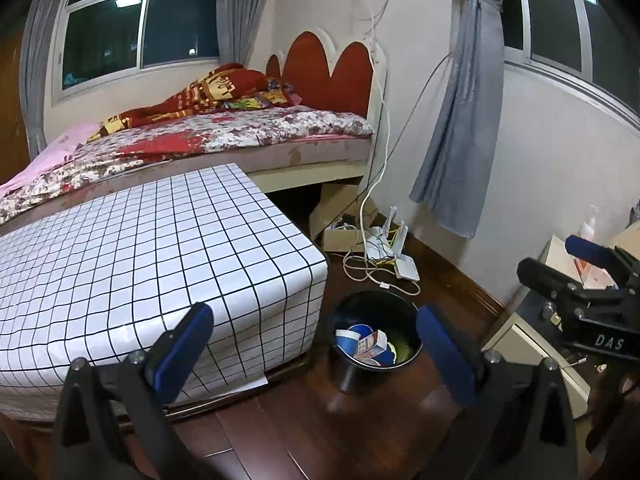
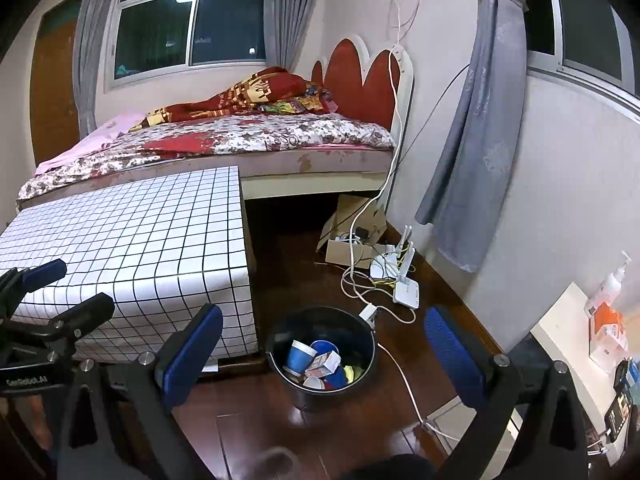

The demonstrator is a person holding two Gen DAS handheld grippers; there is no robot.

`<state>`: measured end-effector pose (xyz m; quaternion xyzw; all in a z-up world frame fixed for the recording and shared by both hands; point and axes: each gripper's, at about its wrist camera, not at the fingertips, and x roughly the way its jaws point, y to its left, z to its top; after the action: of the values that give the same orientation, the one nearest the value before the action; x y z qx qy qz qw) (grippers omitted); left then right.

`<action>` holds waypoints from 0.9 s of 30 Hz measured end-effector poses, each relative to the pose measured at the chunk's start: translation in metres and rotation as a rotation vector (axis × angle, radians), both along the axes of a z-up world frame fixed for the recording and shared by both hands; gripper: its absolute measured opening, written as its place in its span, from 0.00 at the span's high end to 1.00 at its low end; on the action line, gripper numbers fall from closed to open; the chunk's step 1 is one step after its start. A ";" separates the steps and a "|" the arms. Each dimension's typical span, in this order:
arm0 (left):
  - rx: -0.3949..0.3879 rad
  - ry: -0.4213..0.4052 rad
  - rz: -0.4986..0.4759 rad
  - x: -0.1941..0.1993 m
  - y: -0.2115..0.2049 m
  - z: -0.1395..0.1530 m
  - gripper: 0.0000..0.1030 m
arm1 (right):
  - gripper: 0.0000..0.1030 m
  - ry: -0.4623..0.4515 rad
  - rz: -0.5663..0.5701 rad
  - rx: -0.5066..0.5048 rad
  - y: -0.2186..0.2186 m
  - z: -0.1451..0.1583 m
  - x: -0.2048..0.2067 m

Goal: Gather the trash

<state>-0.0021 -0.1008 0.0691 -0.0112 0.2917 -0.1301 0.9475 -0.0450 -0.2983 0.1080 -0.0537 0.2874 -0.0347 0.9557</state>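
**Trash in the bin, grippers empty**

I am holding the left gripper (image 1: 314, 344) and right gripper (image 2: 324, 344) spread wide, carrying nothing, above the black bin (image 2: 362, 336). Cups (image 2: 300, 356) and a small carton (image 2: 326, 362) are lying inside. I am judging collection nearly done; next I'm scanning the wooden floor (image 2: 280, 420) beside the checked table (image 2: 140, 236) and bed (image 2: 260, 136).

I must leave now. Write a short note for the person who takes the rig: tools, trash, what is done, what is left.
Left tool: open, holds nothing.
Right tool: open, holds nothing.
Black bin stands on the wood floor beside the checkered table. Inside it: blue paper cups and a small carton.
Done: this trash is in the bin.
Left: no loose trash shows on the table or floor; check outside these views.
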 end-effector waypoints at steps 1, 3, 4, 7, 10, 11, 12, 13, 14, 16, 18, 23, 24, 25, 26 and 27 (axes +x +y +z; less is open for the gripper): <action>0.000 -0.001 0.000 -0.001 0.000 0.000 0.01 | 0.01 0.001 -0.001 0.002 0.000 0.000 0.000; 0.001 0.000 0.000 -0.001 0.000 0.000 0.01 | 0.01 0.004 -0.003 0.007 -0.001 0.000 0.001; 0.002 -0.001 0.001 -0.001 0.000 0.000 0.01 | 0.01 0.003 -0.003 0.008 -0.001 0.000 0.001; 0.005 -0.002 0.005 0.000 0.001 -0.001 0.01 | 0.01 0.005 -0.003 0.008 -0.002 0.000 0.001; 0.011 -0.003 0.007 0.001 0.000 -0.001 0.01 | 0.01 0.006 -0.008 0.011 -0.003 0.000 0.001; 0.013 -0.002 0.006 0.001 0.000 -0.002 0.01 | 0.01 0.007 -0.009 0.011 -0.003 0.000 0.001; 0.016 -0.001 0.004 0.001 0.000 -0.002 0.01 | 0.01 0.008 -0.012 0.011 -0.003 0.000 0.002; 0.018 -0.002 0.006 0.001 0.000 -0.003 0.01 | 0.01 0.009 -0.013 0.012 -0.003 0.000 0.002; 0.019 -0.002 0.006 0.001 0.000 -0.003 0.01 | 0.01 0.007 -0.014 0.013 -0.004 0.000 0.002; 0.020 -0.001 0.008 0.001 0.001 -0.003 0.01 | 0.01 0.007 -0.014 0.014 -0.004 0.001 0.002; 0.019 -0.004 0.010 0.001 0.002 -0.003 0.01 | 0.01 0.006 -0.014 0.012 -0.004 0.001 0.002; 0.020 0.000 0.011 -0.001 0.003 -0.003 0.01 | 0.01 0.006 -0.012 0.012 -0.003 0.000 0.003; 0.020 0.001 0.011 0.000 0.003 -0.003 0.01 | 0.01 0.006 -0.012 0.013 -0.003 0.000 0.003; 0.021 0.000 0.012 -0.001 0.004 -0.003 0.01 | 0.01 0.006 -0.012 0.014 -0.002 0.000 0.003; 0.020 0.001 0.012 -0.001 0.004 -0.004 0.01 | 0.01 0.005 -0.011 0.014 -0.002 0.000 0.004; 0.019 0.000 0.012 -0.001 0.005 -0.004 0.01 | 0.01 0.002 -0.012 0.013 -0.001 0.001 0.003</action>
<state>-0.0031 -0.0961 0.0656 -0.0039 0.2931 -0.1216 0.9483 -0.0418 -0.2991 0.1090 -0.0457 0.2889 -0.0386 0.9555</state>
